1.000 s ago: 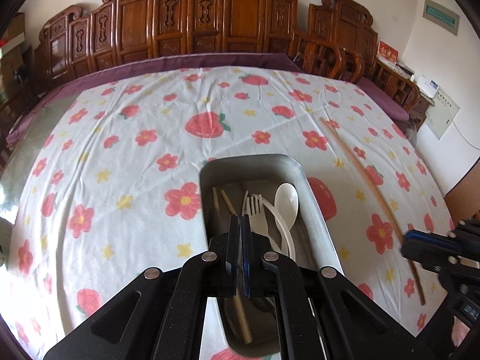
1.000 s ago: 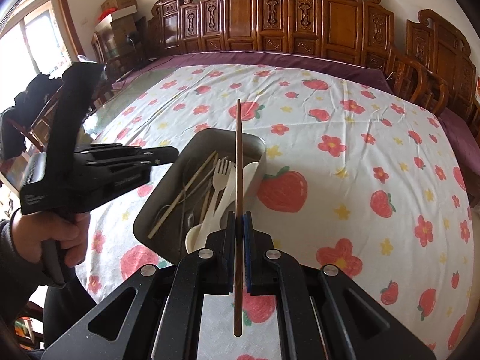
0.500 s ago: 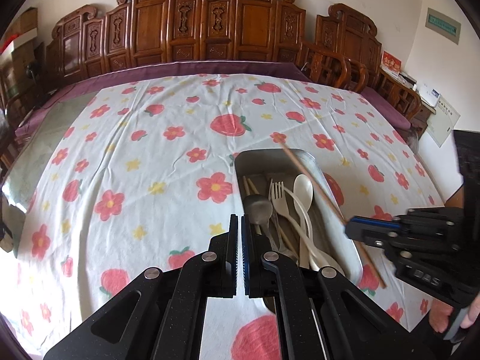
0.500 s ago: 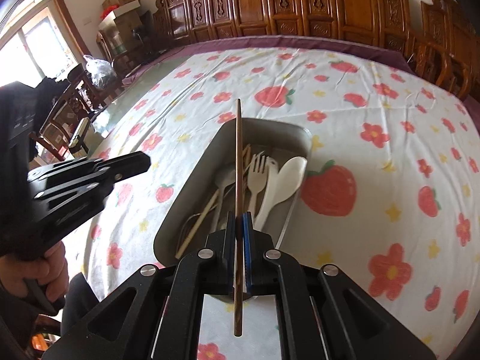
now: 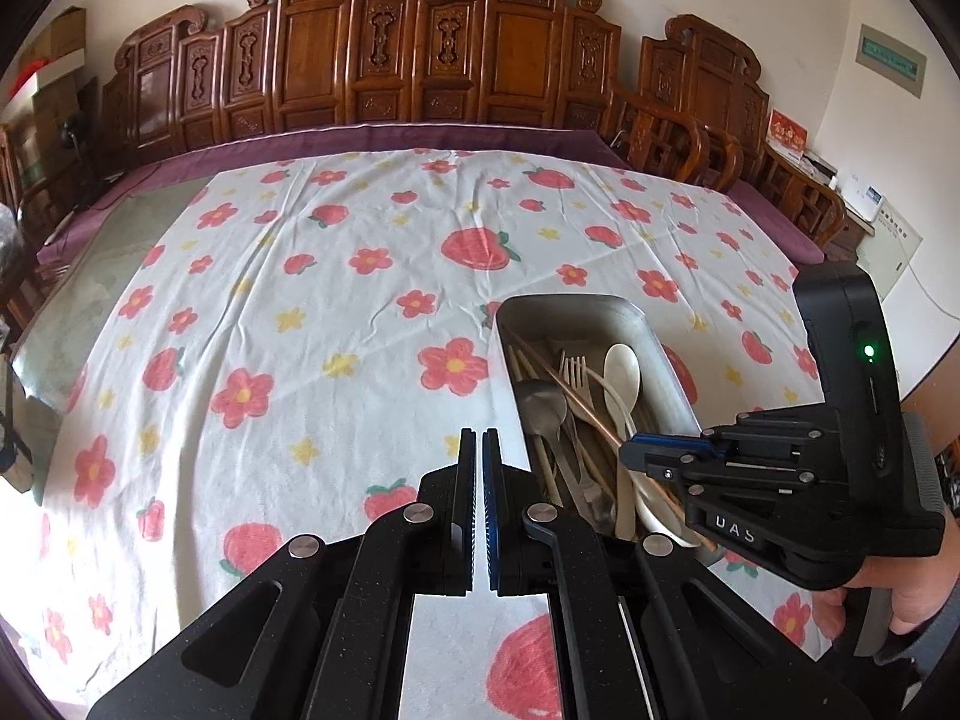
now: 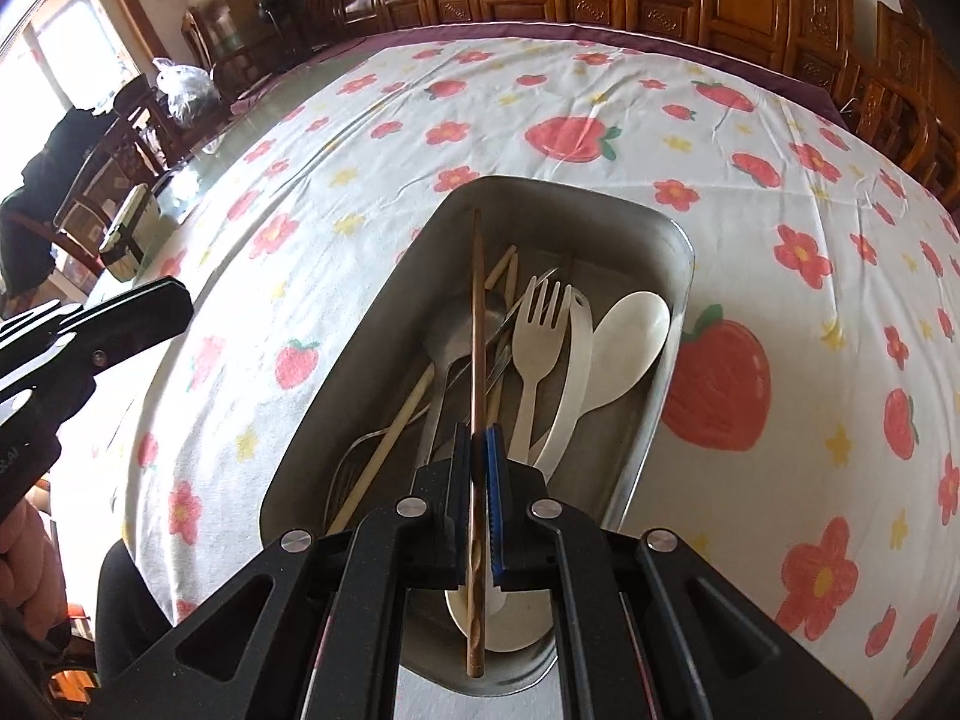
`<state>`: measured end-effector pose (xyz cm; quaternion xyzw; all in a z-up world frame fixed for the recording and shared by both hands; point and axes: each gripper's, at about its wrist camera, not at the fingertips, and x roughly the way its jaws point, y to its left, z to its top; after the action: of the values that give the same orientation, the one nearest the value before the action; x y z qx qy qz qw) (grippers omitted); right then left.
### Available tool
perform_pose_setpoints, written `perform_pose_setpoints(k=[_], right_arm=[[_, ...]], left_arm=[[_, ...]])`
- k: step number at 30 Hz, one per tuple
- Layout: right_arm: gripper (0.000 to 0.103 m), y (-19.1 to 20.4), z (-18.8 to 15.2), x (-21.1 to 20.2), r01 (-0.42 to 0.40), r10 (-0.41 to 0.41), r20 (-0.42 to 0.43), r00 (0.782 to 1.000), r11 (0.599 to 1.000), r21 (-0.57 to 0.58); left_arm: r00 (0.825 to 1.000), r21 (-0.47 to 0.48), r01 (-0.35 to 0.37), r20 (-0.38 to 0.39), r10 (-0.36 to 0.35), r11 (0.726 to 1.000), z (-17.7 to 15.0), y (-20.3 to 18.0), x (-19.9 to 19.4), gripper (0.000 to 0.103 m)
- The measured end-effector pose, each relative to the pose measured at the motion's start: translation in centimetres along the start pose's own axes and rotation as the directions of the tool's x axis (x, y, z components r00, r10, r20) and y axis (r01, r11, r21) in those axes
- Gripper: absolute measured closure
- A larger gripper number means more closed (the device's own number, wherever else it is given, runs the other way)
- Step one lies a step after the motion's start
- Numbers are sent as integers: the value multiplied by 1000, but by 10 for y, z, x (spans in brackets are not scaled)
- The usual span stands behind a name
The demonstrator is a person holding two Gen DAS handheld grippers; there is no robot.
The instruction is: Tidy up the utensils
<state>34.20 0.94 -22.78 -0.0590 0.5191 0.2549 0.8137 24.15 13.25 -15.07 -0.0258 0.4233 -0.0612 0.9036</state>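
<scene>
A metal tray on the strawberry tablecloth holds a white fork, a white spoon, a metal spoon and pale chopsticks. My right gripper is shut on a brown chopstick and holds it low inside the tray, its tip pointing to the tray's far left corner. My left gripper is shut and empty, hovering left of the tray.
The tablecloth covers a large table. Carved wooden chairs line the far side. A bare glass strip runs along the table's left edge, with chairs and a bag beyond it.
My right gripper has lowered the brown chopstick down into the tray. My left gripper has drawn back to the left, off the tray.
</scene>
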Motion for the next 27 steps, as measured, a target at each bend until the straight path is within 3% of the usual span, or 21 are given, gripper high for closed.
perform_pose_setpoints(k=[11, 24, 25, 27], right_arm=[[97, 5, 15, -26, -16, 19, 81, 997, 999, -43], [95, 1, 8, -20, -62, 65, 82, 995, 997, -41], [94, 1, 7, -20, -73, 77, 84, 994, 996, -41], [82, 2, 6, -24, -80, 85, 98, 992, 995, -51]], left_arm=[[1000, 5, -3, 3, 3, 1000, 0, -1, -2, 102], [1000, 11, -11, -4, 11, 1000, 0, -7, -1, 102], [1000, 9, -10, -4, 10, 1000, 0, -6, -1, 102], [1000, 9, -10, -3, 10, 1000, 0, -6, -1, 102]])
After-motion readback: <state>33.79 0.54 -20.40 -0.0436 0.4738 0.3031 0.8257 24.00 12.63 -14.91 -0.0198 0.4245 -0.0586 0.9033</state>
